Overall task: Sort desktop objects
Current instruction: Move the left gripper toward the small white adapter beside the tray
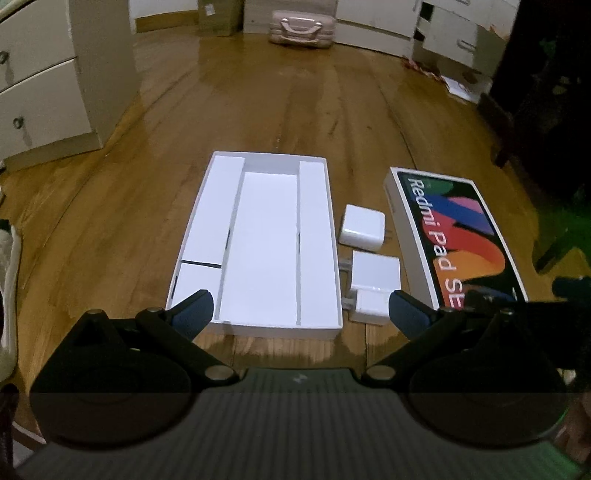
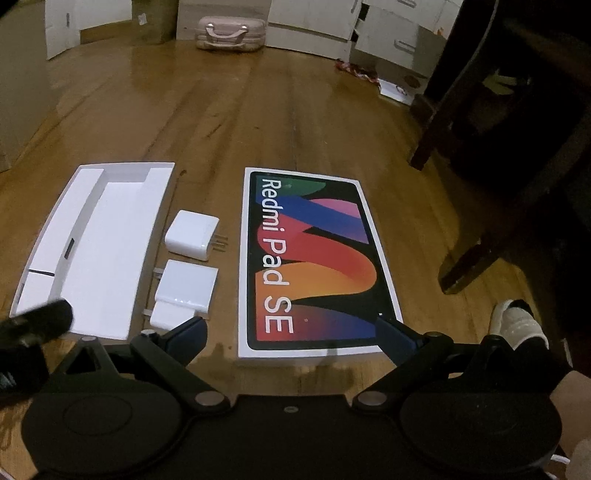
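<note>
You held both tools low over the wooden floor (image 2: 295,122), each with fingers spread wide and nothing between them: your left gripper (image 1: 301,308) faced the open white tray (image 1: 258,325), your right gripper (image 2: 291,332) the near edge of the Redmi Pad SE lid (image 2: 314,258). Between tray and lid lay three white chargers, the small adapter (image 2: 170,315) nearest, touching the larger block (image 2: 188,282), then the pronged charger (image 2: 192,234), probably lined up for loading; beyond stood a pink case (image 2: 231,31)

Open box tray (image 1: 317,236) at left, 3 chargers (image 1: 375,275) in the middle, box lid (image 1: 458,236) at right
</note>
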`<action>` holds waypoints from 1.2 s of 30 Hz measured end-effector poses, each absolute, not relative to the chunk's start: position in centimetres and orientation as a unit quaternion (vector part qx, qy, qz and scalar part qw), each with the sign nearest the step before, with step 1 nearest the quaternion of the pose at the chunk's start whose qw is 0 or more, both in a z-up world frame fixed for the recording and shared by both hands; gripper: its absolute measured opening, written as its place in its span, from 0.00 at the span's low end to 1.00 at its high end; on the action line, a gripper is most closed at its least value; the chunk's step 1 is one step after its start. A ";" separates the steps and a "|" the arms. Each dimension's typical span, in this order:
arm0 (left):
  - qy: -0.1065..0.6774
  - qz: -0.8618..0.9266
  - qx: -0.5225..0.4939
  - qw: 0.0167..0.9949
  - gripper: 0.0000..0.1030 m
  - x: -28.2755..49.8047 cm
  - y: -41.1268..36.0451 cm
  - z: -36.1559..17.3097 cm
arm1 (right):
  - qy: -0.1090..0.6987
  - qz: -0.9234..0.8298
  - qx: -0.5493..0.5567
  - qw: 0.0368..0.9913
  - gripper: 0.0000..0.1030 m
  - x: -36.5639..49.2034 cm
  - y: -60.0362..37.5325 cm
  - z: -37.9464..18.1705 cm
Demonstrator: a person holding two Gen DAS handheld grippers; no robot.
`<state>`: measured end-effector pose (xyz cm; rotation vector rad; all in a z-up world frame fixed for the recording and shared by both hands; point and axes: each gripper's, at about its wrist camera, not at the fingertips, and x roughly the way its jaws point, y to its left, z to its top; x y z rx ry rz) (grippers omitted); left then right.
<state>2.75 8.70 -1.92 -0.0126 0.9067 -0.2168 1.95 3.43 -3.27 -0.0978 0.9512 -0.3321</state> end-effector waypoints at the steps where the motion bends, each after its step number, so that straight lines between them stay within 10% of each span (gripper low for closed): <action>1: 0.439 -0.104 -0.004 0.893 1.00 2.7 8.7 -2.1 | 0.456 -0.157 -0.048 0.875 0.97 2.0 3.5 -3.3; 36: 0.480 -0.043 0.017 0.876 0.97 4.0 8.9 -4.8 | 0.449 -0.194 0.008 0.872 0.97 3.1 -0.8 -3.3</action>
